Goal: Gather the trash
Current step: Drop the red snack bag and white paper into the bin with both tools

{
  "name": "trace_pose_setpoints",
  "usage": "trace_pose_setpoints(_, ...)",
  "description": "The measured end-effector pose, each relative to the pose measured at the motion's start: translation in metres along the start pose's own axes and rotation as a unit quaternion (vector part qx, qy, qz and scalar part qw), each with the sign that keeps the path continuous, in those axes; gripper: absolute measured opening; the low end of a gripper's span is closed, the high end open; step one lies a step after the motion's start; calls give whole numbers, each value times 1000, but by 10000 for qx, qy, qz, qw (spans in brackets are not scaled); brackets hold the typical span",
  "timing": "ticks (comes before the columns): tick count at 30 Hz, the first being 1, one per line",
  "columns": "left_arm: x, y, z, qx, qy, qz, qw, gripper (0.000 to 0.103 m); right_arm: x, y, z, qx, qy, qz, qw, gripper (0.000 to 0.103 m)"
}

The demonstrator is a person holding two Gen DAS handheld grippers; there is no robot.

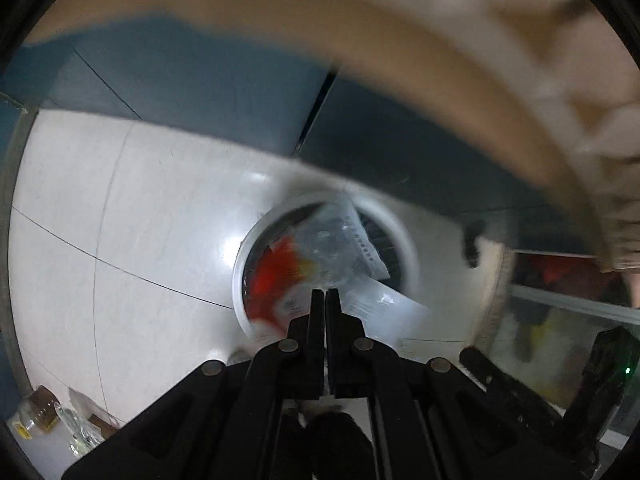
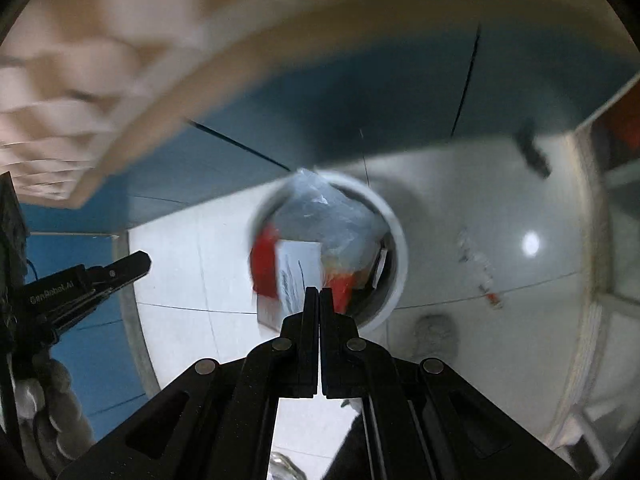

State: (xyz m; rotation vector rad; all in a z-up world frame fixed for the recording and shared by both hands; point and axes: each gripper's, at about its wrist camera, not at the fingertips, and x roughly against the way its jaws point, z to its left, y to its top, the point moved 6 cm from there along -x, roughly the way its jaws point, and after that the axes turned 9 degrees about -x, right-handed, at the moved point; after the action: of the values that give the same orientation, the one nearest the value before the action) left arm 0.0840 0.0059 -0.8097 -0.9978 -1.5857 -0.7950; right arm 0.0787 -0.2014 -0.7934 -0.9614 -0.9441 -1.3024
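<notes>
1. While both views were smeared by motion blur, the white round bin (image 1: 400, 240) stood on the pale tiled floor (image 1: 120, 220), close to the blue wall (image 1: 200, 92).
2. Left gripper (image 1: 325, 294): jaws pressed together, nothing visible between the tips. It hung above the near rim of the bin.
3. Right gripper (image 2: 319, 292): jaws likewise together, no item seen clamped. It hung over the bin's near edge.
4. Bin contents, left wrist view: a clear plastic bag (image 1: 340, 248) on top, with a red wrapper (image 1: 276, 272) under it on the left side. A clear wrapper with print (image 1: 384, 304) lay over the near rim.
5. Right wrist view: the same clear plastic bag (image 2: 324, 212) rose above the far rim; red wrapper (image 2: 264, 268) to the left, a white card with dark marks (image 2: 296, 272) beside it.
6. A loose wrapper, white with red ends (image 2: 480, 268), lay on the floor right of the bin, apart from it.
7. A crumpled grey wad (image 2: 436, 336) sat on the floor near the bin's lower right.
8. More clear packaging (image 1: 60, 424) lay at the lower left edge of the left wrist view, well apart from the bin.
9. The left gripper showed at the left edge of the right wrist view, pointing right.
</notes>
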Motion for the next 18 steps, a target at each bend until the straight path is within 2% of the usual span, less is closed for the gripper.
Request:
trace_pose_setpoints(2, -26, -2, 5, -170, 407, 122, 9989, 1, -40, 7, -12, -30, -46, 70, 10000, 0)
trace_pose_setpoints(3, -34, -5, 6, -209, 498, 169, 9984, 5, -63, 10, -17, -29, -56, 220, 9997, 0)
trace_pose_setpoints(6, -41, -14, 14, -292, 965, 263, 9946, 7, -103, 17, -31, 70, -445, 518, 9976, 0)
trace_pose_setpoints(7, -39, -15, 16, -294, 1044, 207, 9939, 9, -108, 19, -35, 102, -561, 574, 9967, 5)
trace_pose_setpoints(8, -33, -17, 17, -276, 1101, 139, 9934, 16, -108, 20, -38, 153, -666, 602, 9958, 11)
trace_pose_setpoints(9, -24, -20, 20, -241, 1186, 32, 9926, 48, -105, 22, -41, 201, -708, 588, 9956, 35)
trace_pose_setpoints(10, -14, -22, 21, -211, 1248, -48, 9920, 97, -100, 22, -42, 274, -768, 538, 9952, 66)
trace_pose_setpoints(11, -4, -23, 21, -190, 1261, -105, 9918, 103, -89, 22, -41, 375, -780, 445, 9953, 79)
trace_pose_setpoints(12, 11, -27, 21, -184, 1342, -177, 9906, 103, -80, 21, -39, 451, -759, 409, 9953, 92)
trace_pose_setpoints(14, 38, -33, 25, -201, 1530, -186, 9878, 103, -58, 19, -32, 666, -888, 298, 9934, 97)
trace_pose_setpoints(15, 57, -37, 22, -234, 1591, -233, 9867, 103, -41, 17, -26, 809, -989, 222, 9916, 103)
trace_pose_setpoints(18, 108, -48, 12, -322, 1697, -383, 9842, 103, 11, 10, -10, 1051, -1071, -28, 9887, 103)
